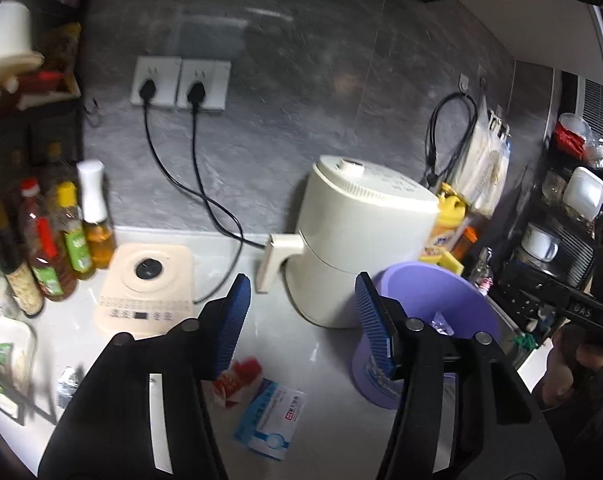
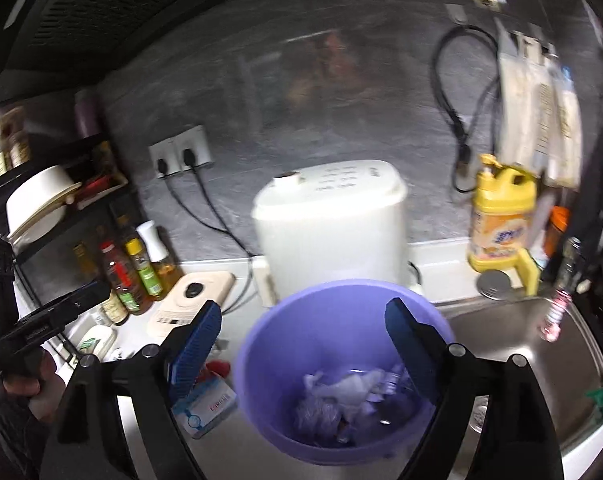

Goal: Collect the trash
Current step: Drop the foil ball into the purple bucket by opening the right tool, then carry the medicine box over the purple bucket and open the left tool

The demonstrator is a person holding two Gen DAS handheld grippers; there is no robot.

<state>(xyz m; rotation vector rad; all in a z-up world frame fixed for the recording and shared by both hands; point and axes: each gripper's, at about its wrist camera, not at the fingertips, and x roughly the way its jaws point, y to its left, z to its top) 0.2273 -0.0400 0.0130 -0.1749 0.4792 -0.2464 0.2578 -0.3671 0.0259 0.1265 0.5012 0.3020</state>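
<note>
- Left wrist view: the left gripper (image 1: 301, 312) hangs wide open with nothing between its blue ribbed pads, filling the lower centre of the frame.
- Directly below and just ahead of its left pad, in the lower centre, lie two pieces of trash on the pale counter (image 1: 333, 412): a crumpled red-and-white wrapper (image 1: 237, 380) and, touching it on the lower right, a flat blue-and-white paper packet (image 1: 271, 424). The packet's long axis runs from lower left to upper right.
- A small crinkled foil scrap (image 1: 67, 384) sits at the lower left, well apart from those two.
- Right of the packet stands the round lilac plastic bin (image 1: 433, 280), partly behind the right pad.
- Right wrist view: the right gripper (image 2: 301, 344) is also spread wide and empty, poised over the bin's mouth, where clear and white plastic scraps (image 2: 341, 396) lie at the bottom.
- The packet shows at lower left here, outside this gripper's left pad, so the left gripper looks the nearer one for the next pick.
- Farther back stands a cream air fryer with a side handle (image 1: 361, 248), just behind the bin.
</note>
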